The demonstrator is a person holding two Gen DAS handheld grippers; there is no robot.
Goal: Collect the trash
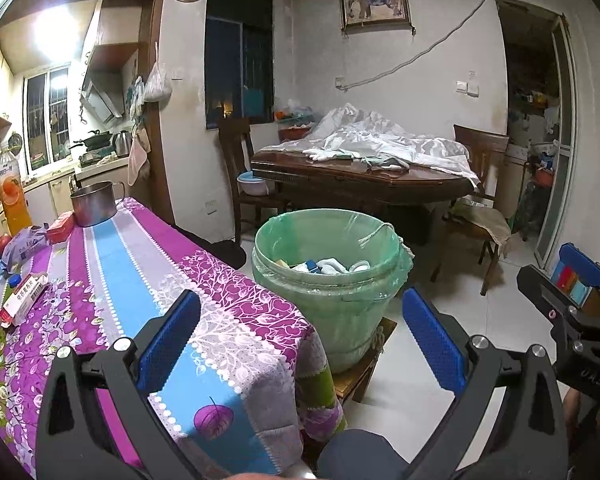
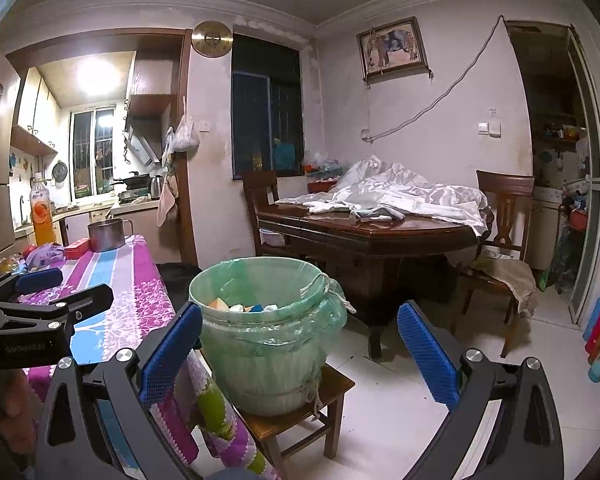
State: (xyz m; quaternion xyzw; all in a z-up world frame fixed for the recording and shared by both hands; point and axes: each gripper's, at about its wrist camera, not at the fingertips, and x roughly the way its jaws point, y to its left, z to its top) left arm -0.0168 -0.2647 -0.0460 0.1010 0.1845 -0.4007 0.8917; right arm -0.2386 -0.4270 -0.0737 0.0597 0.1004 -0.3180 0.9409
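- left gripper (image 1: 300, 344) is hovering level, ribbed blue pads spread apart, gripping nothing.
- right gripper (image 2: 298, 354) is likewise gaping empty.
- round green-lined plastic trash bucket (image 2: 268, 344) is sitting on a wooden stool (image 2: 332, 384), beside the purple floral tablecloth (image 1: 148, 280).

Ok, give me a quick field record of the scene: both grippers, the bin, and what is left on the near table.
left gripper: open, empty, over the table corner
right gripper: open, empty, facing the bin
bin: green liner, on a low wooden stool, beside the table, some trash inside
table: purple striped cloth
on table: medicine box, metal pot, juice bottle, red box
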